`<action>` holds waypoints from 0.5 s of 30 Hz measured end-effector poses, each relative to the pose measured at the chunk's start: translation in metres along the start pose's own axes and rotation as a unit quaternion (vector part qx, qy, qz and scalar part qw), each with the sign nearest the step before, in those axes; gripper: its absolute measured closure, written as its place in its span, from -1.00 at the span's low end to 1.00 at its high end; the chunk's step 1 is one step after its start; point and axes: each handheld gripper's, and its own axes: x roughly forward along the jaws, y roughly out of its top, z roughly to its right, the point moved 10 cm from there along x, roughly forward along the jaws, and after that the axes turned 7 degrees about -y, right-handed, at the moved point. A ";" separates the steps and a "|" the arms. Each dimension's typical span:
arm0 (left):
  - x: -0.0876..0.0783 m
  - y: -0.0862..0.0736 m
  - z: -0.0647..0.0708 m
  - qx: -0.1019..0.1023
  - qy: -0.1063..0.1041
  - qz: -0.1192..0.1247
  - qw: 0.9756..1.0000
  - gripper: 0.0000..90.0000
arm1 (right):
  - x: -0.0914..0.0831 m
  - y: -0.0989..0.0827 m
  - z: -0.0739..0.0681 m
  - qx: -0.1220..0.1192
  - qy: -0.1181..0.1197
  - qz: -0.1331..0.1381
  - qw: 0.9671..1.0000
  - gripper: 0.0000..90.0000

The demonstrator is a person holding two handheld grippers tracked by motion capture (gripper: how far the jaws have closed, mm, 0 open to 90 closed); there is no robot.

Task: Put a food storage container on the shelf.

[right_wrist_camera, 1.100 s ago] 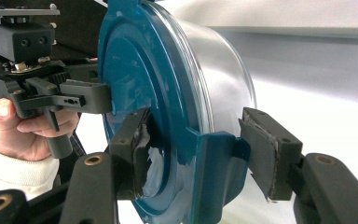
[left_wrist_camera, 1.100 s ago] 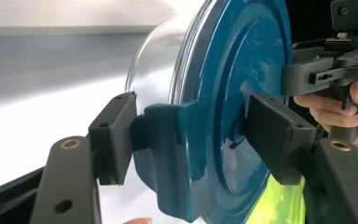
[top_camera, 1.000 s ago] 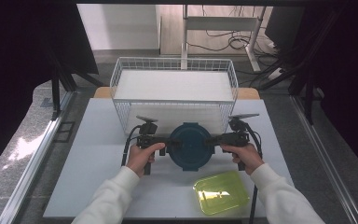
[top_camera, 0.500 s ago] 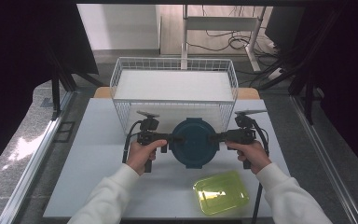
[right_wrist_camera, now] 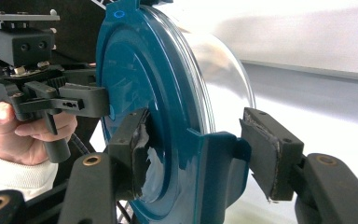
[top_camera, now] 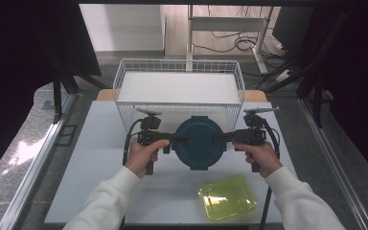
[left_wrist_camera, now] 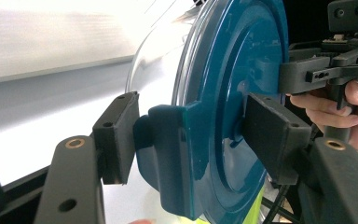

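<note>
A white wire-mesh basket (top_camera: pixel 124 84) with a white liner stands at 12 o'clock on the white tabletop (top_camera: pixel 91 163), and its near wall runs just behind the held thing, right in the path forward. A translucent yellow-green rectangular plastic tray (top_camera: pixel 227 197) lies flat at about 5 o'clock from the centre, near the person's right sleeve and apart from everything else. A grey desk frame with loose cables stands on the floor beyond the basket.

A round clear container capped with a dark teal plastic lid (top_camera: pixel 199 142) hangs at the middle of the table between the two tools, lid upward in the high view, just in front of the basket's near wall. The lid is glossy, with a raised round centre panel, and carries a squarish locking tab on each side; the clear bowl below curves away from it in the gripper views (left_wrist_camera: pixel 158 51).

The left gripper (top_camera: pixel 179 139) comes in from 9 o'clock and is clamped on the container, one pad against the lid's face and the other against the tab (left_wrist_camera: pixel 168 154). The right gripper (top_camera: pixel 221 137) comes in from 3 o'clock and clamps the opposite side the same way, a worn pad flat on the lid (right_wrist_camera: pixel 142 149) and the other against that tab (right_wrist_camera: pixel 219 168).
</note>
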 end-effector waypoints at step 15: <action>-0.018 0.019 0.018 0.010 0.001 0.010 1.000 -0.16 | -0.016 0.015 -0.022 -0.011 -0.002 0.015 1.000 -0.06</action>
